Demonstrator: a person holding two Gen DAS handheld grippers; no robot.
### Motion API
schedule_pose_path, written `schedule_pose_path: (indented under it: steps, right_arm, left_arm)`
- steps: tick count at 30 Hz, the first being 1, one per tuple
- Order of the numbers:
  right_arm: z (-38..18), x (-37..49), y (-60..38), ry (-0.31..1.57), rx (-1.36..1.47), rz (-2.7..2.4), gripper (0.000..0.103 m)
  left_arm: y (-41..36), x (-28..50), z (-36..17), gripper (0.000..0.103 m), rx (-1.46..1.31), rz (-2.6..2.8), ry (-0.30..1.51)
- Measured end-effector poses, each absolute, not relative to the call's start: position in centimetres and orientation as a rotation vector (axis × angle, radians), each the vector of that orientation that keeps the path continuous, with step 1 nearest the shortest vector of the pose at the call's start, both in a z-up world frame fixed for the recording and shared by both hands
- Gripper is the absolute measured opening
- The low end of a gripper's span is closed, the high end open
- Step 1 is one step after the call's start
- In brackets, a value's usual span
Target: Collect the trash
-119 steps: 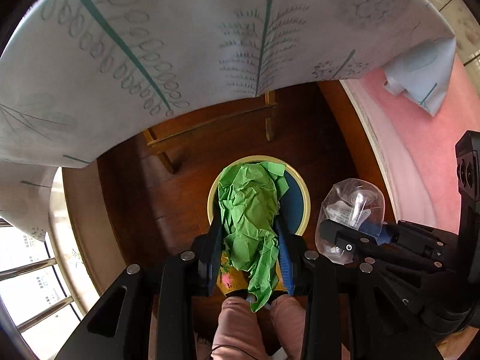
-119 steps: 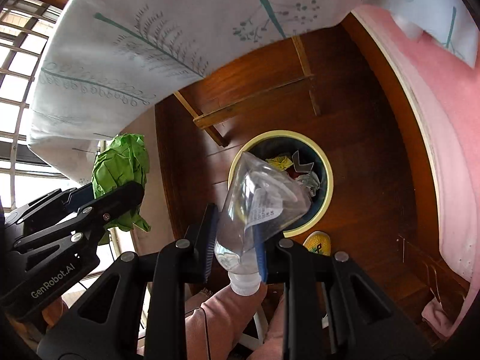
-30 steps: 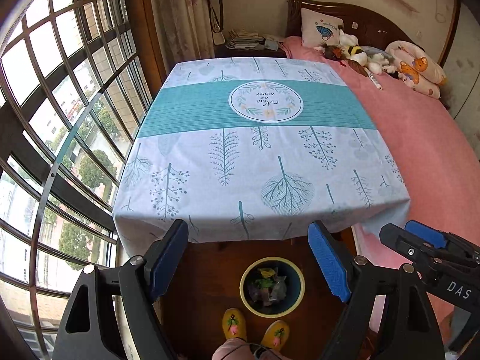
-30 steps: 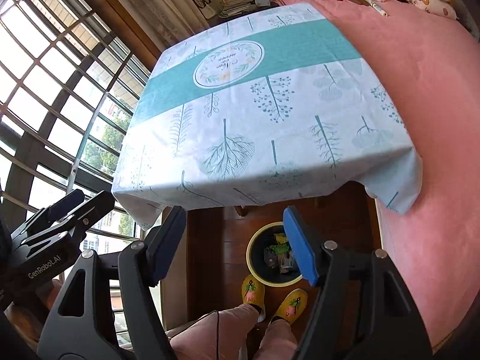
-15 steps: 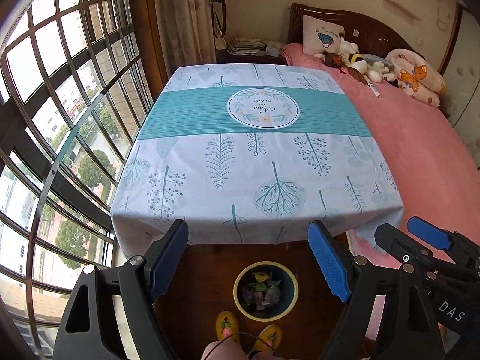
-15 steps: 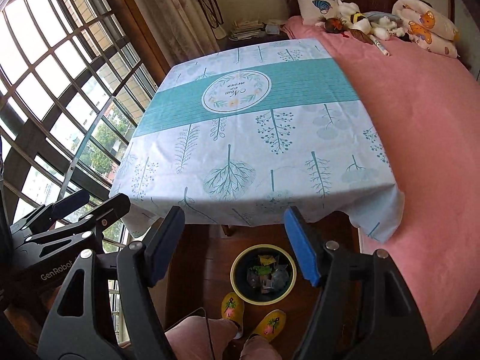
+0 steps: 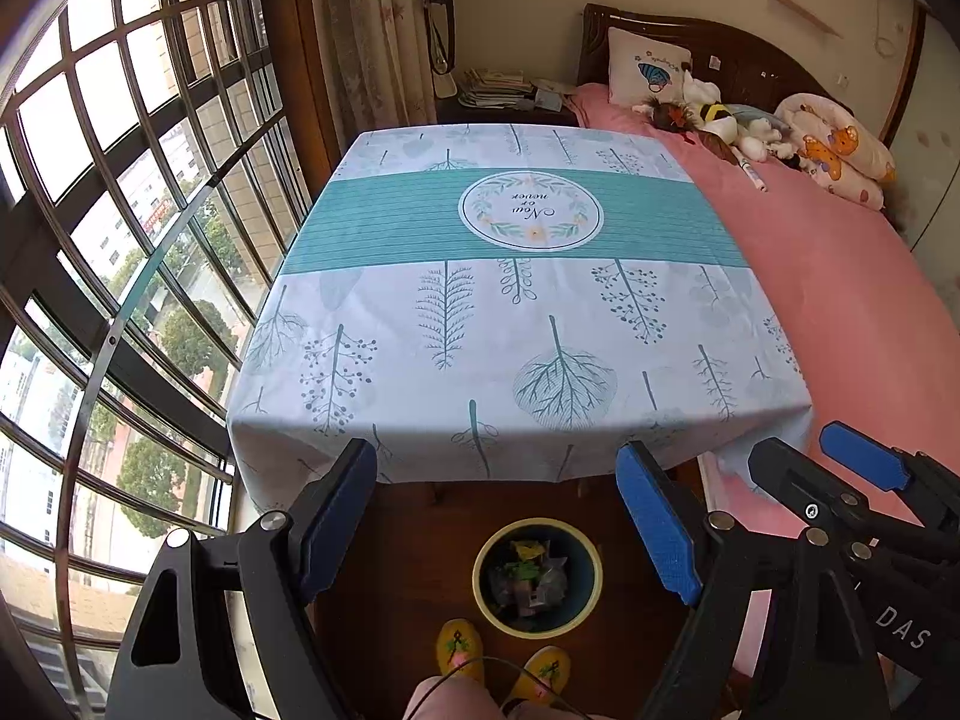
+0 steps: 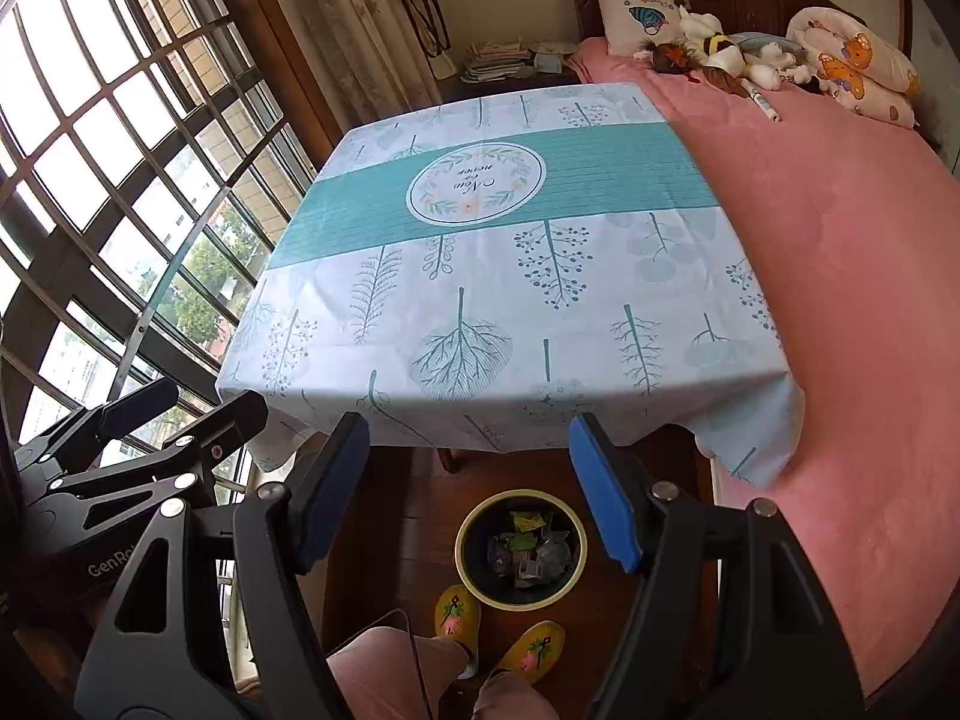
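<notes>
Both claws have come up and away from the floor since four seconds back, when the left one clamped a crumpled green paper wad and the right one a crushed clear plastic bottle right over the bin; neither piece is between the pads now, and green and clear scraps show down among the bin's contents. Beyond and above both claws spreads the large square table under a pale blue cloth printed with teal trees and a teal band (image 7: pixel 516 300), with nothing on its top, and off to the right of them runs the pink-sheeted bed (image 8: pixel 840 276). Below and between the pads of each claw, on the dark wooden floor, stands the round yellow-rimmed dark blue trash bin (image 7: pixel 480 591), with the person's yellow slippers (image 8: pixel 459 609) just on the near side of it. The left gripper (image 7: pixel 497 516) stands wide and empty; the right gripper (image 8: pixel 469 486) is likewise spread wide with nothing in it. What lies in the bin looks light and crushable: paper and thin plastic that would give under the pads, best pinched across a bunched middle if any more turns up. I judge the collecting finished or nearly so, since no loose trash shows on the table or floor.
</notes>
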State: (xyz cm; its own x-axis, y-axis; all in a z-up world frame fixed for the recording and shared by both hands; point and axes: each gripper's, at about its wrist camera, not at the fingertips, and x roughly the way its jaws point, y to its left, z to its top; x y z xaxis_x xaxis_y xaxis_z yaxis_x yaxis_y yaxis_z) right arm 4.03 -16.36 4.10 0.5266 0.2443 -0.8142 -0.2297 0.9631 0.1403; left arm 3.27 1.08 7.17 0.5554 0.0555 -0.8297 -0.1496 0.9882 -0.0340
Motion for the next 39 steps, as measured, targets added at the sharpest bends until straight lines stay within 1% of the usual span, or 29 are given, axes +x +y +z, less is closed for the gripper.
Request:
schedule_pose_path:
  steps: [39]
  right_arm:
    - [2.4, 3.6, -17.8, 1.005, 0.012, 0.255, 0.067]
  left_arm:
    - [0.9, 2.8, 5.4, 0.083, -0.082, 0.127, 1.004]
